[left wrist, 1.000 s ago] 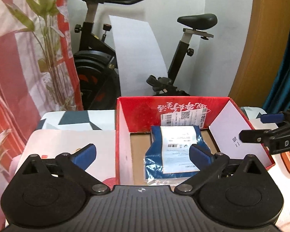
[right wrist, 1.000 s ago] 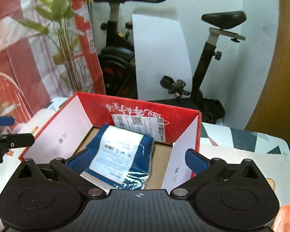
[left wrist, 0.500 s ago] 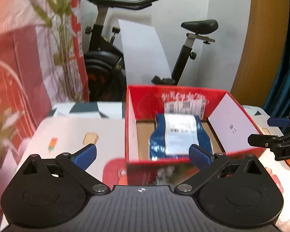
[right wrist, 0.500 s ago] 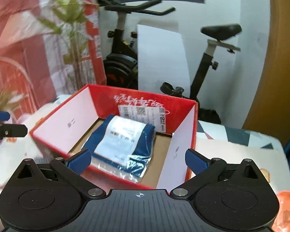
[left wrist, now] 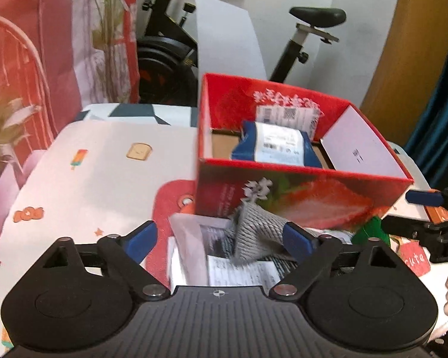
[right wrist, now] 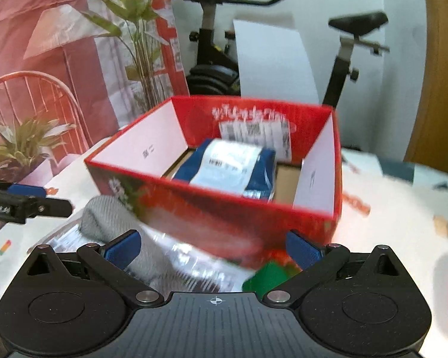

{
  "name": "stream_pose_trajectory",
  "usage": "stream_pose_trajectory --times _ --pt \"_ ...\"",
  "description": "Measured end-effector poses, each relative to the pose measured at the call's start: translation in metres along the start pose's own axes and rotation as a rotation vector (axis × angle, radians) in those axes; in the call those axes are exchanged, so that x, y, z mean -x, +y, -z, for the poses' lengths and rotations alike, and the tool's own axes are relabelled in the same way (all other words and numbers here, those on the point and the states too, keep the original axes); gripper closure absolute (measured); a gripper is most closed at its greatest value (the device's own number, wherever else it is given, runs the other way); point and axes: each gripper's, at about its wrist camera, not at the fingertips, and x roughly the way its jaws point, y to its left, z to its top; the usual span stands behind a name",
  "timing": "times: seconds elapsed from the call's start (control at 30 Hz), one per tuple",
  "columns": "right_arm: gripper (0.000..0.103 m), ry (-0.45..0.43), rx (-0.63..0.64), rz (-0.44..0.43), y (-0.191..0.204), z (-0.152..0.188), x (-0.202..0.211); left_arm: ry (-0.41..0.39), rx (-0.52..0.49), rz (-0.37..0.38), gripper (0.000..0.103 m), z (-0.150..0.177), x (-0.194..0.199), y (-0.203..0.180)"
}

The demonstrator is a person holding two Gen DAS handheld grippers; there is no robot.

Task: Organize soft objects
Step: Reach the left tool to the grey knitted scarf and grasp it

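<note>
Both grippers have drawn back from the red box [left wrist: 298,197]. Left gripper [left wrist: 221,237], jaws just closing yet released, straddles the grey knit bundle [left wrist: 254,235] at lower centre; right gripper [right wrist: 215,249] gapes empty. Blue packet [left wrist: 277,146] lies boxed. Judged step: picking the bundle; next, clamp and lift.

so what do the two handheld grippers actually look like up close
Both are matte black plastic. The left gripper has a ribbed body with a small crosshair mark, two round-lobed bases, silver pivot pins, and angled linkage arms ending in blue pads. The right gripper matches it, with the same blue pads. No cables or sleeves show.
</note>
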Motion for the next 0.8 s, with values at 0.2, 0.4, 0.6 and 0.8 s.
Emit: stream_pose_trajectory --times 0.2,0.4,0.6,0.8 --pt "0.015 0.058 0.012 -0.011 -0.001 0.025 0.000 -0.011 -0.016 0.062 0.020 -0.006 -0.005 -0.011" --pt "0.023 0.080 0.030 -0.035 0.003 0.033 -0.001 0.042 -0.028 0.103 0.020 -0.015 -0.036 -0.024" --pt "0.023 0.120 0.085 -0.048 0.006 0.041 0.004 0.106 -0.010 0.076 0.030 -0.013 -0.060 -0.022" --pt "0.029 0.185 0.051 -0.047 -0.003 0.057 0.005 0.111 0.020 0.090 0.080 -0.003 -0.057 -0.015"
